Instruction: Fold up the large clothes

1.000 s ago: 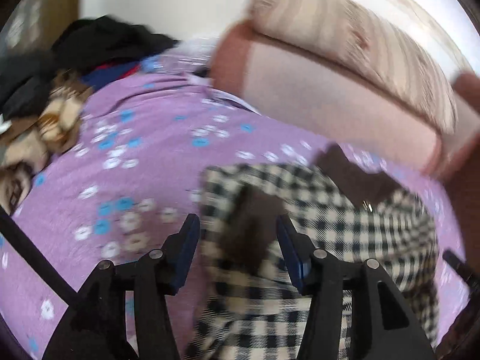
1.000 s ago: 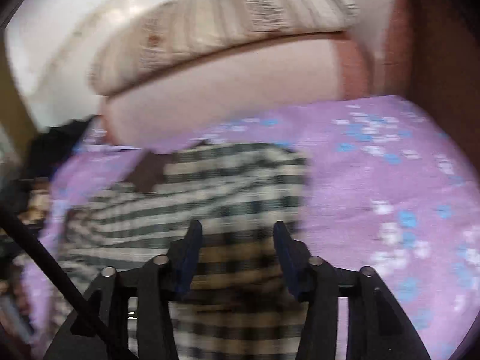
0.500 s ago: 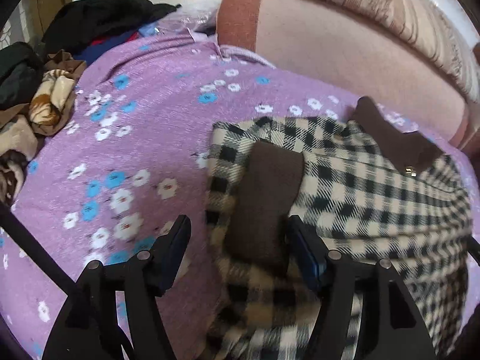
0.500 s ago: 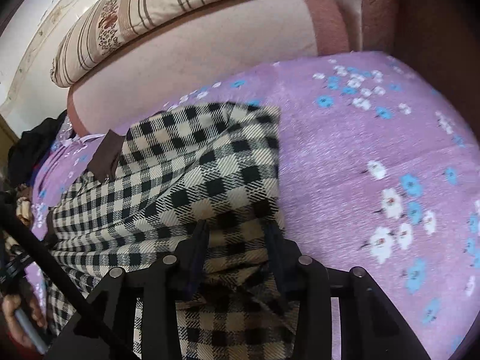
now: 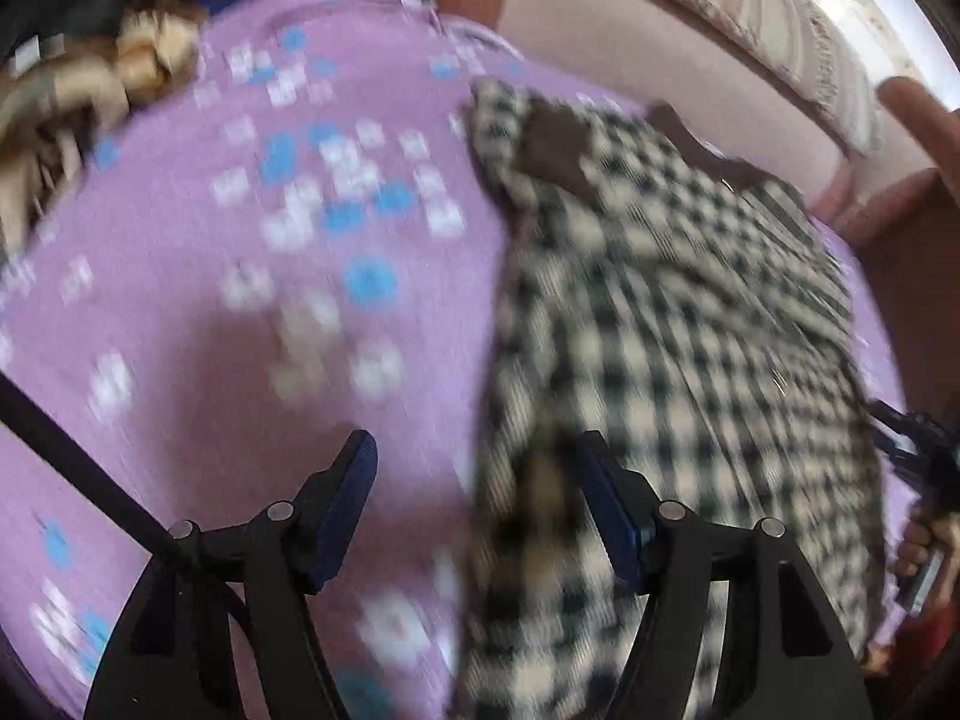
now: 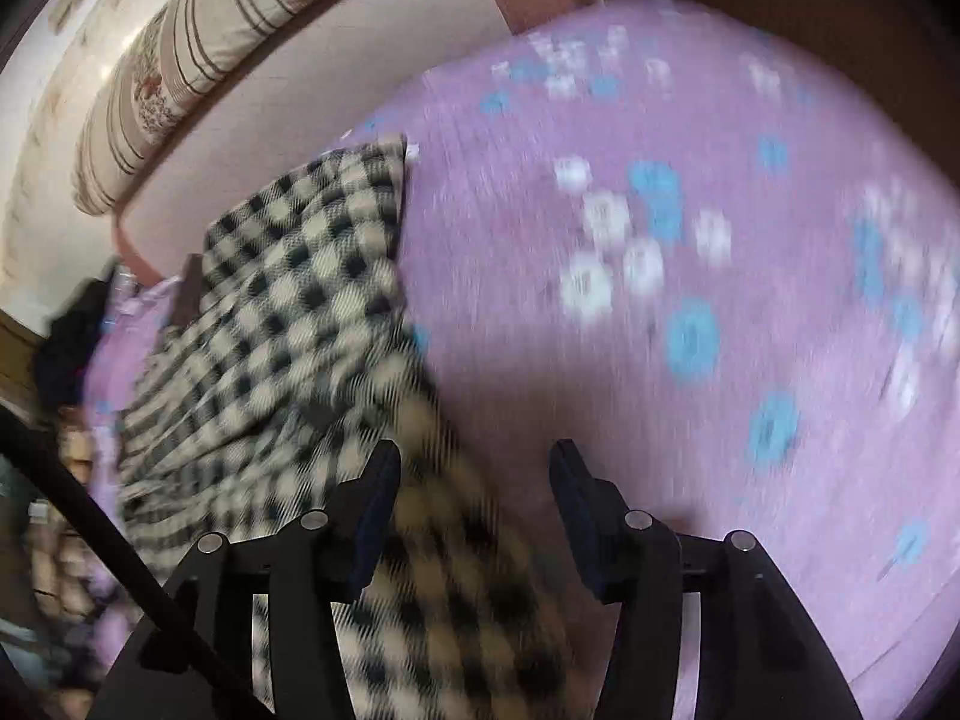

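Checked coat [image 5: 678,324]: lies flat on purple sheet [image 5: 240,312]. Likely soft, thick, heavyish; best gripped at side edges. Left gripper [image 5: 477,471], right gripper [image 6: 474,477]: jaws apart, holding nothing, straddling coat edges.

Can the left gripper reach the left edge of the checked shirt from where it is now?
Probably yes. The left gripper is open, and the edge of the checked shirt lies between its fingers on the purple sheet. Nothing seems to block it, though the picture is blurred.
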A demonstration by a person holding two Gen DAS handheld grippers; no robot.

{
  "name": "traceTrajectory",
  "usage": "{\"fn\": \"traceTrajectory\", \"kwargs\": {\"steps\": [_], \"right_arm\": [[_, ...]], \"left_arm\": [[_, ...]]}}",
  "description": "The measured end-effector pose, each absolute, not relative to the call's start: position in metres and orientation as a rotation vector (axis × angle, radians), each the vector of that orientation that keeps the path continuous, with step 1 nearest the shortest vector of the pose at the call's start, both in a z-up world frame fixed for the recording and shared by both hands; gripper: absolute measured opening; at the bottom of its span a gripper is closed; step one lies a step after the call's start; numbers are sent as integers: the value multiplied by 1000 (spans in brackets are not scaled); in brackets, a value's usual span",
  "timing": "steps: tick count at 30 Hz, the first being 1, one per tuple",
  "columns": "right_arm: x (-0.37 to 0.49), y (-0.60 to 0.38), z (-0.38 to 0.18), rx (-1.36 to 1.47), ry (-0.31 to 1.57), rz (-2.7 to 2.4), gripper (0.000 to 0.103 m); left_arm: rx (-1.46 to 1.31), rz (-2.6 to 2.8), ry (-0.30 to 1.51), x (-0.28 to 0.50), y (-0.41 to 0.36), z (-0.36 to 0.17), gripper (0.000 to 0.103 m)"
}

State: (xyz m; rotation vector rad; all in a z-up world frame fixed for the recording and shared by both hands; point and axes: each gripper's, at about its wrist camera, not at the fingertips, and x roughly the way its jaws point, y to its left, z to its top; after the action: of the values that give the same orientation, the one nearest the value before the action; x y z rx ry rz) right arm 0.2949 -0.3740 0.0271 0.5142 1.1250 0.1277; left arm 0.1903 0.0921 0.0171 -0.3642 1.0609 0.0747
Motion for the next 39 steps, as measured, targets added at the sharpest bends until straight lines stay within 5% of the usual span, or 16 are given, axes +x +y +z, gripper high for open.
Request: {"fn": "traceTrajectory", "kwargs": {"steps": [11,20,35,36,39], "right_arm": [[188,-407,4,972,1211,428,55],[95,-384,-1,1007,1234,524,55],[30,-363,14,809,1173,476,53],[28,-361,16,787,1167,464,50],[24,-351,21,677,1159,381,20]], "left_arm": [[-441,-162,1034,102,60,21,67],[-463,-204,1014,49,50,19,57],[-429,-154,984,2,30,14,57],[-399,-127,991,3,25,14,51],[-235,-9,1030,8,12,18,7]]}}
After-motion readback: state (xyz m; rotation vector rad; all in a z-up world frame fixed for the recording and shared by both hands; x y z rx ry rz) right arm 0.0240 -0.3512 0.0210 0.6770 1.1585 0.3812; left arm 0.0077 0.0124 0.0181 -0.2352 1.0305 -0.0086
